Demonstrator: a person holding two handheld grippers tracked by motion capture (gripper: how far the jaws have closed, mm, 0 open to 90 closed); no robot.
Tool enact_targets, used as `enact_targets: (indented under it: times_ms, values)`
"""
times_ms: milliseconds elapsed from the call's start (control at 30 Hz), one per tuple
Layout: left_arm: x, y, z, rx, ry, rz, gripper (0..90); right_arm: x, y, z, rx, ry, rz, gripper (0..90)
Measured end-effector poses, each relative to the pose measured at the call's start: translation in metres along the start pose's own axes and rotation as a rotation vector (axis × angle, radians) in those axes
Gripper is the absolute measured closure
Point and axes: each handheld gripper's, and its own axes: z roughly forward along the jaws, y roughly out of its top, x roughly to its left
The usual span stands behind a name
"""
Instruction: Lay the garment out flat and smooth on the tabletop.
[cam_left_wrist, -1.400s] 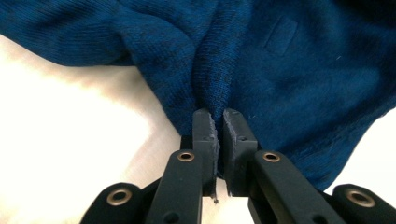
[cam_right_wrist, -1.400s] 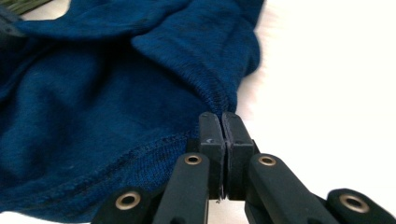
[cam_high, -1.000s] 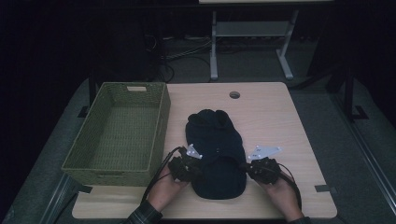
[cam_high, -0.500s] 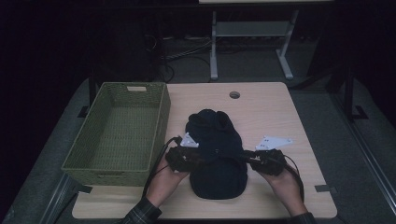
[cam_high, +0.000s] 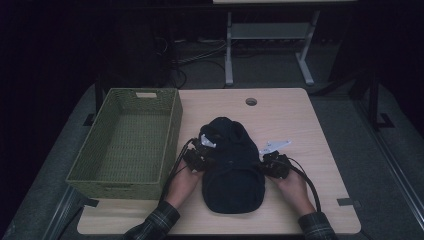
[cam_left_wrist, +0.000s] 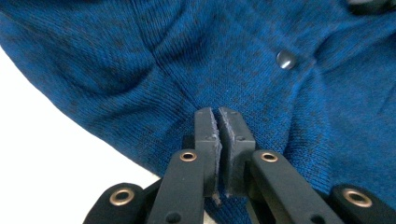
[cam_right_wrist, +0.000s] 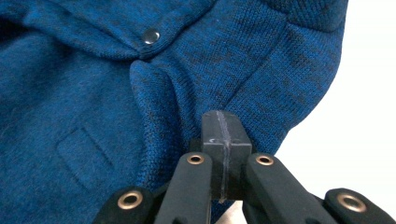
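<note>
From above we see the green basket (cam_high: 125, 140); the gripper views show snaps on the blue knit garment (cam_left_wrist: 289, 93), pinched by our closed left gripper (cam_left_wrist: 219, 116) and right gripper (cam_right_wrist: 223, 122).

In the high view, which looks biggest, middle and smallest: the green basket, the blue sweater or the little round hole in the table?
1. Basket, by far the largest.
2. Sweater, clearly smaller than the basket.
3. Hole, tiny; it lies farther from the camera, but that would not change the order.
</note>
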Motion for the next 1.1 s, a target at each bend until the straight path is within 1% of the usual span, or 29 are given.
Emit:
enact_targets:
  times_ms: [100,167,233,267,300,333,367,467,500,533,567,600,700,733,767,800,867,900,933,967,1000,1100]
  values:
    - [-0.003,-0.001,0.0,0.003,-0.003,0.02,86.5,0.007,-0.003,-0.004,0.017,0.0,-0.014,90.0]
    - [-0.006,-0.002,0.0,0.003,-0.01,0.033,86.5,0.013,-0.007,-0.008,0.017,0.0,-0.028,90.0]
    - [-0.009,-0.003,-0.001,0.008,-0.022,0.046,86.5,0.019,-0.012,-0.012,0.025,0.019,-0.024,90.0]
    - [-0.011,-0.004,-0.001,0.007,-0.03,0.044,86.5,0.022,-0.015,-0.015,0.029,0.024,-0.033,90.0]
    - [-0.012,-0.004,-0.002,0.012,-0.038,0.051,86.4,0.026,-0.018,-0.017,0.027,0.023,-0.047,90.0]
    - [-0.014,-0.005,-0.003,0.01,-0.044,0.053,86.5,0.029,-0.021,-0.02,0.031,0.032,-0.038,90.0]
    - [-0.016,-0.006,-0.003,0.011,-0.049,0.063,86.4,0.032,-0.024,-0.022,0.037,0.042,-0.046,90.0]
    - [-0.022,-0.01,-0.006,0.013,-0.068,0.075,86.4,0.039,-0.03,-0.029,0.038,0.055,-0.053,89.9]
    - [-0.024,-0.011,-0.007,0.014,-0.069,0.077,86.5,0.04,-0.031,-0.031,0.037,0.06,-0.056,89.8]
    - [-0.024,-0.012,-0.007,0.015,-0.068,0.085,86.4,0.04,-0.032,-0.034,0.025,0.055,-0.062,88.2]
    - [-0.025,-0.012,-0.007,0.012,-0.07,0.083,86.5,0.039,-0.031,-0.038,0.001,0.06,-0.044,87.0]
    - [-0.024,-0.012,-0.007,0.013,-0.076,0.079,86.5,0.035,-0.029,-0.042,-0.021,0.06,-0.034,85.7]
    - [-0.021,-0.013,-0.006,0.009,-0.093,0.071,86.6,0.021,-0.017,-0.054,-0.082,0.024,-0.002,82.4]
    - [-0.02,-0.014,-0.006,0.004,-0.099,0.068,86.6,0.014,-0.013,-0.057,-0.1,0.011,0.006,80.3]
    - [-0.02,-0.014,-0.006,0.002,-0.1,0.067,86.6,0.006,-0.006,-0.06,-0.121,-0.013,0.022,78.9]
    - [-0.02,-0.014,-0.006,-0.003,-0.099,0.062,86.6,0.001,-0.002,-0.062,-0.134,-0.021,0.031,77.4]
    - [-0.021,-0.014,-0.006,-0.002,-0.095,0.067,86.6,-0.016,0.013,-0.063,-0.164,-0.036,0.051,75.0]
    - [-0.021,-0.014,-0.006,-0.001,-0.093,0.071,86.6,-0.024,0.02,-0.062,-0.165,-0.041,0.064,73.2]
    - [-0.021,-0.014,-0.006,-0.01,-0.092,0.064,86.7,-0.033,0.03,-0.059,-0.167,-0.045,0.076,70.8]
    - [-0.021,-0.014,-0.006,-0.006,-0.089,0.071,86.7,-0.038,0.036,-0.056,-0.164,-0.042,0.081,69.8]
    - [-0.021,-0.014,-0.006,-0.01,-0.091,0.068,86.7,-0.045,0.045,-0.051,-0.161,-0.035,0.086,67.8]
    - [-0.021,-0.013,-0.006,-0.001,-0.087,0.083,86.8,-0.058,0.062,-0.037,-0.147,-0.029,0.098,62.2]
